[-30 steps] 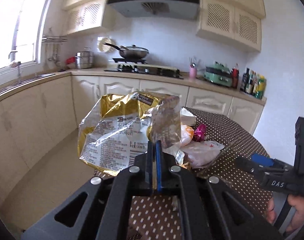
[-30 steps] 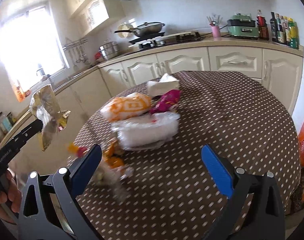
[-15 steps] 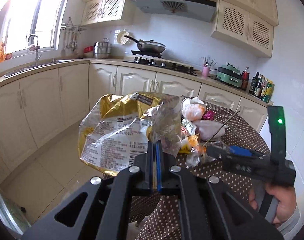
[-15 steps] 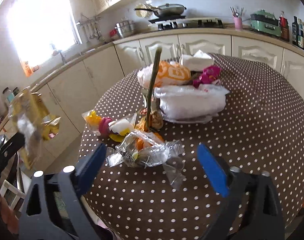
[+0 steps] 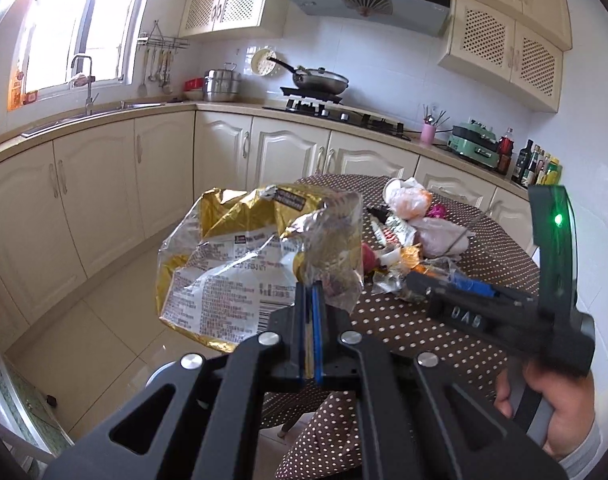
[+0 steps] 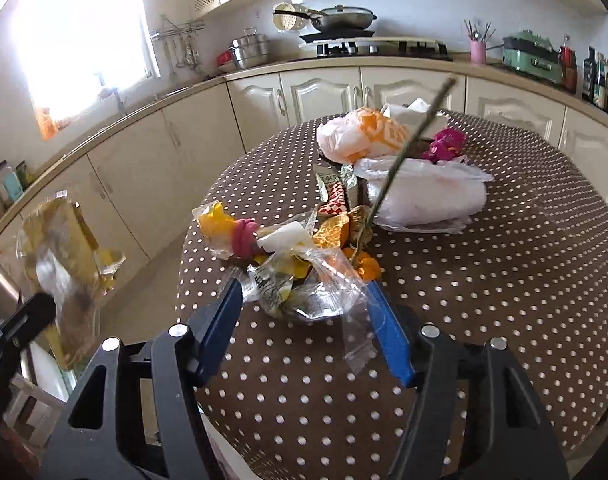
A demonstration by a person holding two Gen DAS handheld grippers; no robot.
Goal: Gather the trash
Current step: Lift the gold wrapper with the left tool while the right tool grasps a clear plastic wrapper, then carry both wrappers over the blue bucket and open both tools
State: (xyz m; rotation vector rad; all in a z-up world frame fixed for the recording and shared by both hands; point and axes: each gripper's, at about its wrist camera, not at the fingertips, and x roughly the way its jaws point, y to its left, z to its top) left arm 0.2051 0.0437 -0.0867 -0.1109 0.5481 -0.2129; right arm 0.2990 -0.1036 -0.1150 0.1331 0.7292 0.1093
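While the left gripper (image 5: 312,300) pinches a crumpled gold wrapper (image 5: 231,264) off the bench's edge over the floor, the right gripper (image 6: 308,320) is spread around a clear wrapper (image 6: 304,284) on the dotted bench (image 6: 504,280).

Right gripper (image 5: 456,280) body, at 3 o'clock in the left wrist view: white characters "DAS", seen upside down. Gold wrapper (image 5: 231,264): white label panel with dense print and barcode, too small to read.
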